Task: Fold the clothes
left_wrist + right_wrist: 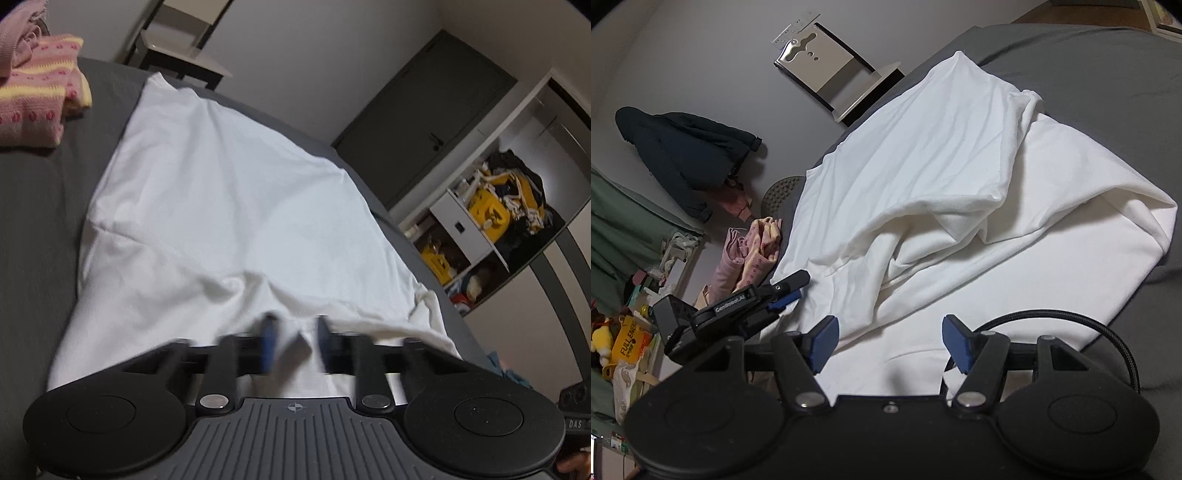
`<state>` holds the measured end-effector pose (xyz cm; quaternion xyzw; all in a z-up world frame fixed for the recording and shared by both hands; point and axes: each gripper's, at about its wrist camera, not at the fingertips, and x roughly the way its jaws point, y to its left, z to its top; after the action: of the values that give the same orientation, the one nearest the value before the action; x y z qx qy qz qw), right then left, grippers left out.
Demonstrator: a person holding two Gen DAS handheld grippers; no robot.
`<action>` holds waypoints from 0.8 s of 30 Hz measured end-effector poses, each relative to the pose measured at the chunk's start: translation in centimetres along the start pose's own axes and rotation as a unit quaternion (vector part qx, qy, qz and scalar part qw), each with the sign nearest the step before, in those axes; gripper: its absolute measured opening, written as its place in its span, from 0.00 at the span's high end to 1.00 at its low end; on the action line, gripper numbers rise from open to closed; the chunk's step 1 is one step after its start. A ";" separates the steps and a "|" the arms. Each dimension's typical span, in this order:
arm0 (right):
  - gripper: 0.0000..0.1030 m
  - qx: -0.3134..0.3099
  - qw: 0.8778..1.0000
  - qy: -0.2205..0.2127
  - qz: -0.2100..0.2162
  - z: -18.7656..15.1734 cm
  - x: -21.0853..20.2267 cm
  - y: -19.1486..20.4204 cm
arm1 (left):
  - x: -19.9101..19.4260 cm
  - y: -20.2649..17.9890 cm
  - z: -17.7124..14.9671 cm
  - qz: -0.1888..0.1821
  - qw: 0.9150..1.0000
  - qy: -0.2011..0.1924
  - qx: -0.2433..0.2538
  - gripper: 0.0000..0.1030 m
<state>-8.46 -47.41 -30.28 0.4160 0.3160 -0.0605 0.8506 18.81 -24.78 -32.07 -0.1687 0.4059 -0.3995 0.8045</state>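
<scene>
A white garment (221,203) lies spread and creased on the grey bed (33,221). In the right wrist view one side of the garment (923,166) is folded over itself. My left gripper (295,332) is at its near hem; the fingers are blurred and stand a narrow gap apart with cloth between them. The right wrist view shows the left gripper (786,291) at the garment's left edge. My right gripper (888,343) hovers open over the near part of the cloth, with nothing between its blue pads (823,341).
Folded pink patterned clothes (37,92) sit on the bed to the left, also seen as a pile (753,251). A white shelf unit with yellow items (491,214) stands beyond the bed. A dark jacket (687,155) hangs on the wall. A black cable (1108,332) trails at right.
</scene>
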 end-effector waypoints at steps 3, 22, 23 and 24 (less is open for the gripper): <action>0.40 0.004 1.000 -0.001 0.000 0.0 0.0 -0.1 | 0.3 0.2 -0.1 0.005 1.000 0.010 0.009 0.97; 0.36 0.022 0.995 -0.044 -0.081 3.7 0.4 -0.4 | -5.6 0.8 3.1 0.061 0.995 -0.085 -0.002 0.98; 0.40 0.014 0.994 -0.043 -0.103 4.3 0.8 -0.3 | -6.0 0.9 3.3 0.057 0.994 -0.089 -0.007 0.98; 0.43 0.018 0.992 -0.044 -0.114 4.8 1.1 -0.5 | -6.4 0.9 3.5 0.057 0.994 -0.095 -0.008 0.98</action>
<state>-5.46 -51.12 -29.09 0.3895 0.3226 -0.1815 0.8434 19.78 -19.45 -27.16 -0.1890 0.3401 -0.3316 0.8595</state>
